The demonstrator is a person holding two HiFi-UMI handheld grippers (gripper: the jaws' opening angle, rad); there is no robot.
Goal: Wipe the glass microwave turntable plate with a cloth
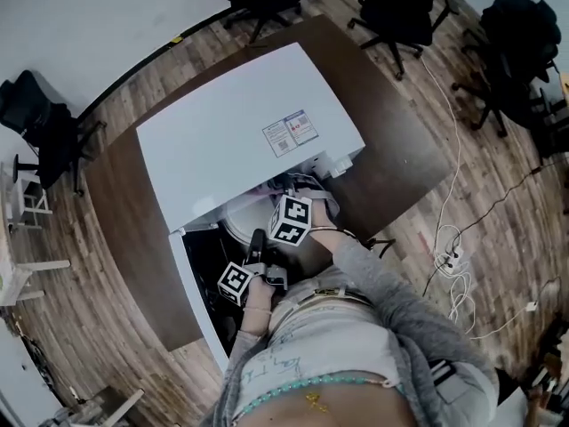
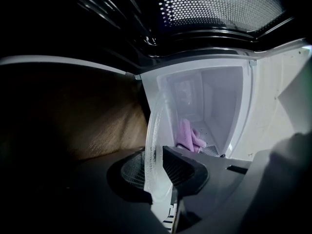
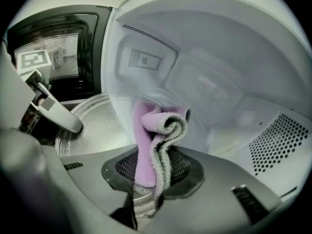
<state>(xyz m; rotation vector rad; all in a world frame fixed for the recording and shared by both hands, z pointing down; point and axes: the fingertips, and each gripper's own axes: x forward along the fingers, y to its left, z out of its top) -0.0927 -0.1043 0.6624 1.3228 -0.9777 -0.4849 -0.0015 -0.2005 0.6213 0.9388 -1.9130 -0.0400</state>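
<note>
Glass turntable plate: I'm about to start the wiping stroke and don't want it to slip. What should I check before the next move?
1. Left hand-held gripper clamped on the rim of the glass turntable plate: ok, the rim sits between its pads.
2. Right hand-held gripper shut on the pink cloth: ok, a folded bunch sticks out past the jaws.
3. Cloth touching the plate's face: cannot tell; the right gripper view shows them side by side.
4. Microwave door swung open: ok.
5. Plate resting on the cavity floor for support: cannot tell.
</note>
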